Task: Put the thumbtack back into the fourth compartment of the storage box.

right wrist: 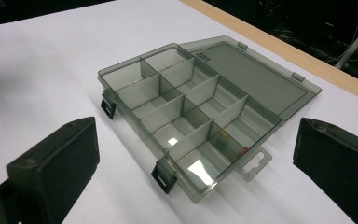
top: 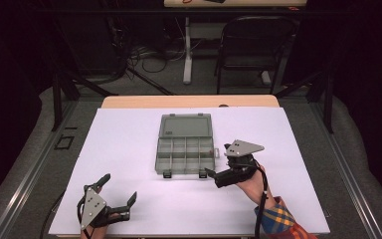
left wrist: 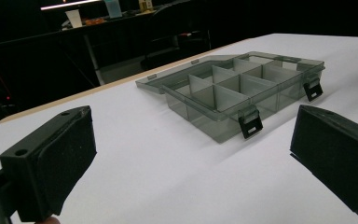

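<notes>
So the smoky grey compartment box (top: 185, 149) is sitting roughly mid-counter, a bit toward the far edge, with its lid (top: 186, 125) flopped fully open and lying flat on the counter toward the wooden back edge. Two black latches (right wrist: 164, 176) hang off the near wall, so the opening side faces the person, which makes sense for reaching in from that side. Most of the compartments look empty; in the right tongs view I can spot a few small coloured bits (right wrist: 223, 137) in one cell at the hang-tab end, too tiny to say what they are.

The right tongs (top: 210, 173) hover just off the box's near right corner, jaws spread wide apart, nothing between them and not touching the box. My guess is they're lined up to go for that right-hand latch or the last cell. The left tongs (top: 117, 188) sit down by the near left corner of the counter, well clear of the box, jaws also wide apart and empty. Looks parked, just out of the way.

The counter (top: 129, 149) is covered in a plain white sheet with a strip of wood showing along the far edge. The room's dark, with a black chair (top: 251, 45), cables on the floor and another desk leg behind.
</notes>
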### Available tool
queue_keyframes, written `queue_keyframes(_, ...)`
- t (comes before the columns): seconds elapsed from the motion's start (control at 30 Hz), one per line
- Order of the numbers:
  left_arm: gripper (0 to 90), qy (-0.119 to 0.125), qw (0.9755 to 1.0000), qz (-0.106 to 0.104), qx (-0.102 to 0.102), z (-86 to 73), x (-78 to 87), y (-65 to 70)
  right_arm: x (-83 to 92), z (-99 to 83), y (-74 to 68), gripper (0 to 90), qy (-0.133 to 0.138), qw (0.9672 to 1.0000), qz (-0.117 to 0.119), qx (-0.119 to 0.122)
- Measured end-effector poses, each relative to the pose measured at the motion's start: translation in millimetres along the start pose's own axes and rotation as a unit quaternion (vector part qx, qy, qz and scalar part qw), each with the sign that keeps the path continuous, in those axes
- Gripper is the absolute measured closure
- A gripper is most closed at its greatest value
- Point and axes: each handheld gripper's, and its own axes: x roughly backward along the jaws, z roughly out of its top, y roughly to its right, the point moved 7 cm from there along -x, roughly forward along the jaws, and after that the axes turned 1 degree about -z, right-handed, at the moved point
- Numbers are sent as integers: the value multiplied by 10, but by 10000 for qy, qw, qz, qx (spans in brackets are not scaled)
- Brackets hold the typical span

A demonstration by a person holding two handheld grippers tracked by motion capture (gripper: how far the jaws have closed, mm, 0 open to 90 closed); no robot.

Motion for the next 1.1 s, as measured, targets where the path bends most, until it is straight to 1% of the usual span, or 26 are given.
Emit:
queue_keyframes(0.17,1,-4,10000,-9,-4,0,0,3,87,-93,-61,0,27,10000,17,42)
queue_keyframes(0.27,1,-1,10000,-3,-3,-1,-1,4,132,-161,-97,0,112,9999,28,77)
queue_keyframes(0.33,1,-5,10000,-9,-3,-2,0,3,158,-206,-116,0,184,9998,79,40)
queue_keyframes(0.43,1,-4,10000,-11,-1,-1,1,4,188,-266,-136,0,224,9997,95,61)
queue_keyframes(0.83,1,-1,10000,-18,24,-6,-8,8,310,-450,-207,0,356,9991,29,216)
queue_keyframes(0.97,1,-8,10000,-27,27,-9,-12,11,358,-489,-206,0,468,9987,-16,206)
queue_keyframes(1.1,1,-9,10000,-25,38,-11,-14,9,397,-541,-213,0,536,9982,-24,264)
